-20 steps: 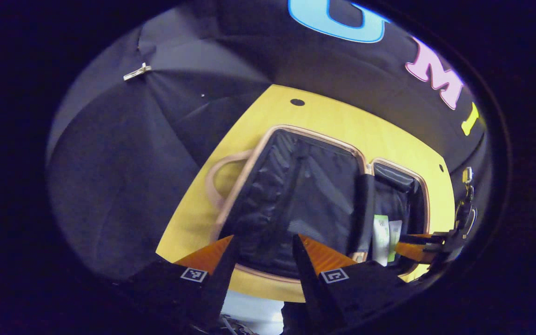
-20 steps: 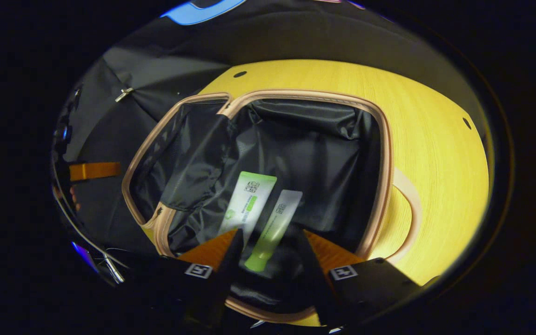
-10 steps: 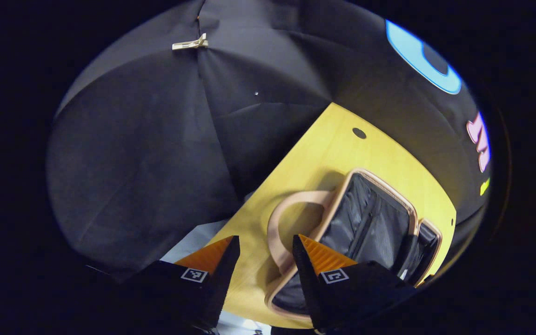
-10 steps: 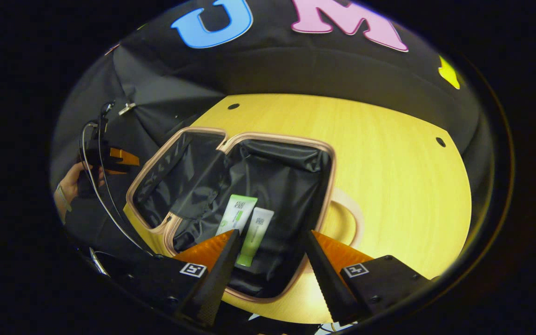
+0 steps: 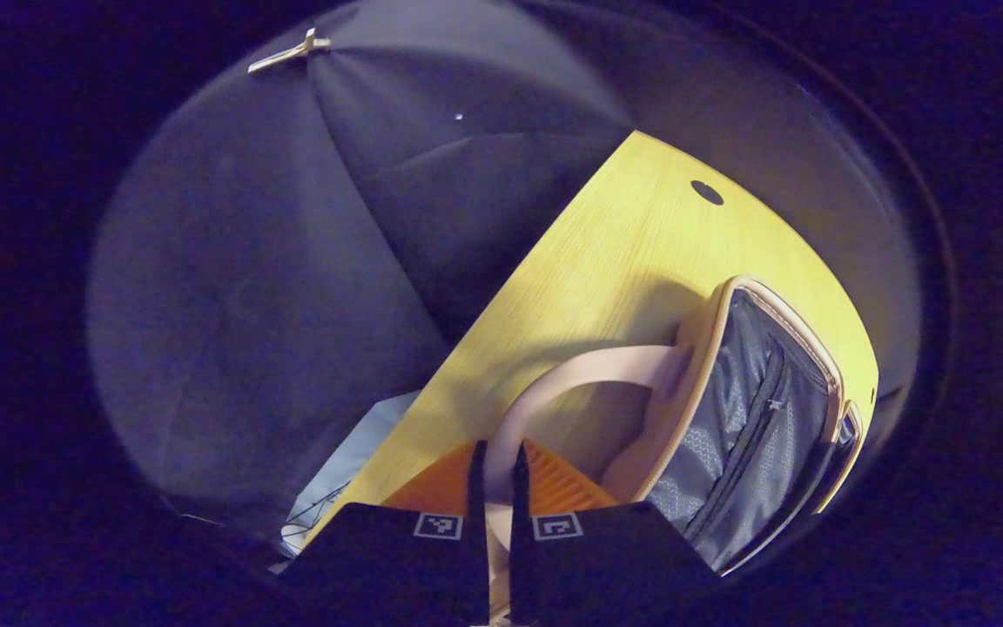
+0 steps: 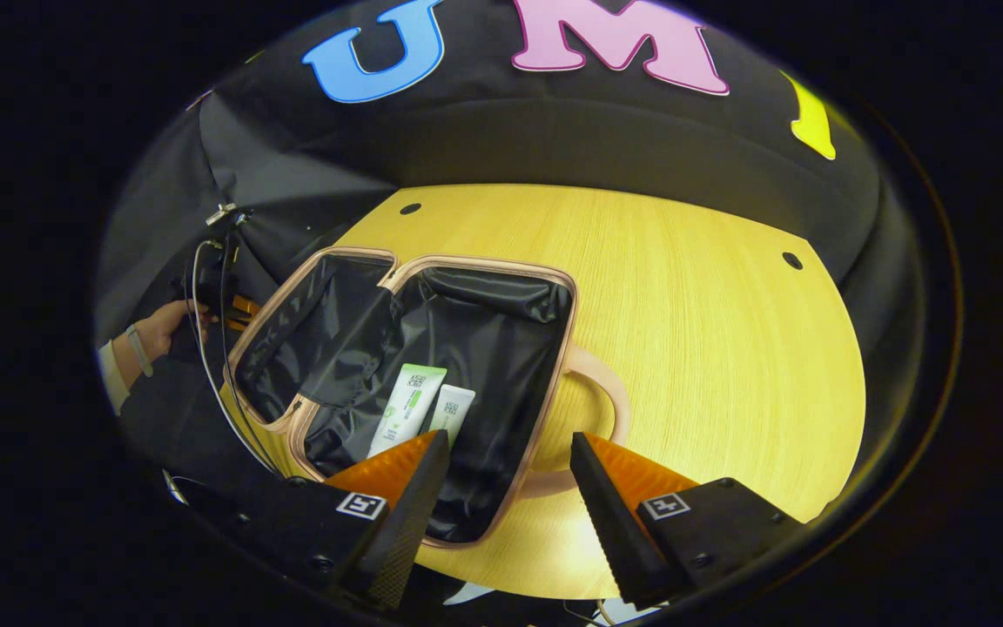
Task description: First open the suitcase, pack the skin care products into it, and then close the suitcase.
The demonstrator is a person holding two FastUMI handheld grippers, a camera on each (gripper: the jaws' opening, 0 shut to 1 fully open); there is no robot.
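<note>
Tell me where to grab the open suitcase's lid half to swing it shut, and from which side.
Grip the pink handle loop on the lid's outer edge, coming in from the table side, away from the hinge. It arches clear of the shell, so fingers fit around it. The left tool is closed on it; the two tubes lie in the other half.

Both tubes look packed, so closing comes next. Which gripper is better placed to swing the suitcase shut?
Left. The left gripper is shut on the handle of the suitcase lid half, ready to fold it over. The right gripper hangs open above the tubes, gripping nothing.
</note>
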